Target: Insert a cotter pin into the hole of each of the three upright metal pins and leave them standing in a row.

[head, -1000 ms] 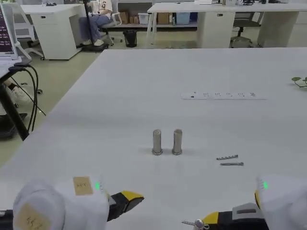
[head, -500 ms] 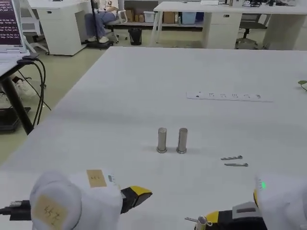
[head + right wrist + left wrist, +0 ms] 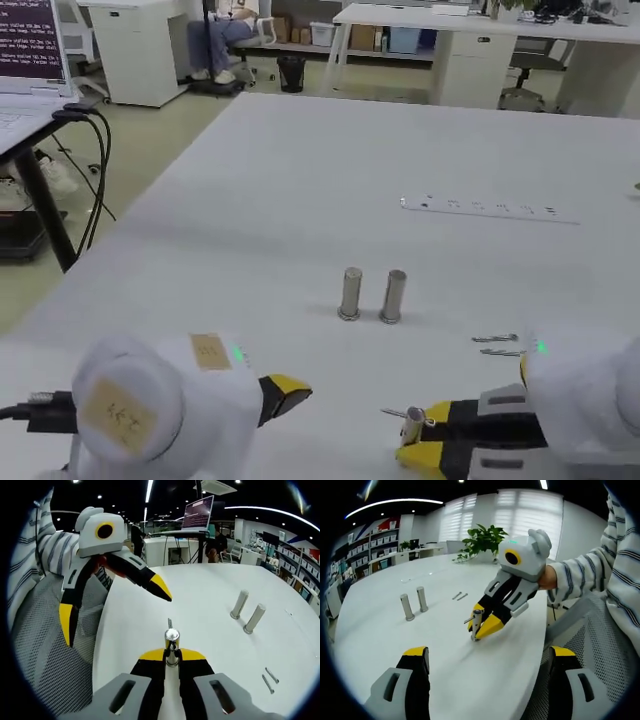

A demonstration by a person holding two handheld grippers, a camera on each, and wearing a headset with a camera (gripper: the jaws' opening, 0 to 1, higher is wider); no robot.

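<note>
metal pin upright, in right hand-held gripper

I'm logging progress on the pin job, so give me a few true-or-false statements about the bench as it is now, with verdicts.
Two metal pins stand upright on the table. True.
The right gripper is empty. False: it is shut on a third metal pin.
The left gripper has its jaws wide apart. True.
Three loose cotter pins lie on the table. False: two lie there, side by side.
</note>
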